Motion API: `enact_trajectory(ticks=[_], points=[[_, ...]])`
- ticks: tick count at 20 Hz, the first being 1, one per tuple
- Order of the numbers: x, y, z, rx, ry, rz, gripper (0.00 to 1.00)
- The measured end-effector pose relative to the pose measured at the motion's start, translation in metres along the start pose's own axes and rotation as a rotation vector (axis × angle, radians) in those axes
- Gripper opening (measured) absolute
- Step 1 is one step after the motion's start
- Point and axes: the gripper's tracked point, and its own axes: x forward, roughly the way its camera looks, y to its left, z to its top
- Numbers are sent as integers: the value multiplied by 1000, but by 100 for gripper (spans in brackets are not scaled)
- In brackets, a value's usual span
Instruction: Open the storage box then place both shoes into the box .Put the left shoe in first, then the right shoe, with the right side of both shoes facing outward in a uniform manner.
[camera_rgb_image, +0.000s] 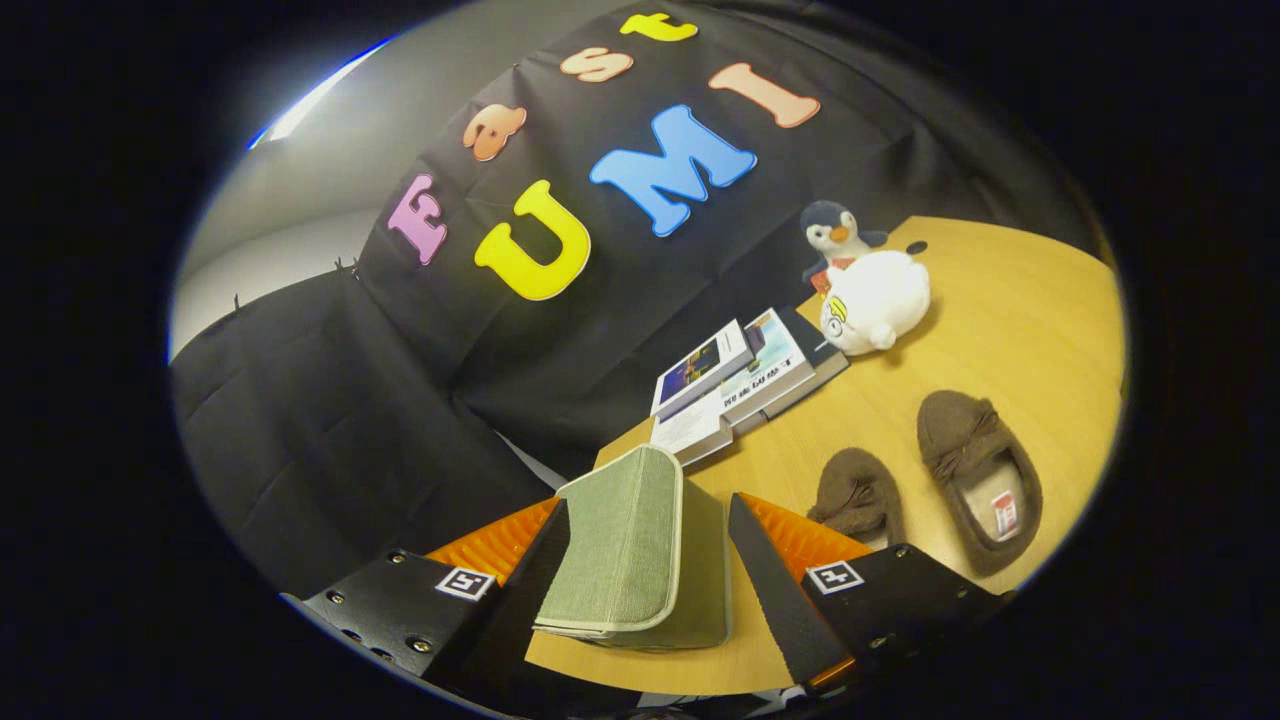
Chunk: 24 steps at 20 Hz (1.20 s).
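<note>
The gripper (650, 560) stands wide open around the green storage box (640, 545), fingers clear of its edges; two brown shoes (975, 475) lie beyond, bare table (1020, 300) around them.

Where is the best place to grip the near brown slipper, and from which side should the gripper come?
Grip the near slipper across its closed toe part, coming from above, one finger on each side wall; likely firmer than the open heel. The gripper now has its fingers either side of the green storage box, apparently not pressing.
</note>
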Motion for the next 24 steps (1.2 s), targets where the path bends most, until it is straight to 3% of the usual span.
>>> enact_trajectory(ticks=[10,24], points=[[31,-8,-57,333,156,88,96],[58,-3,-108,648,286,165,95]])
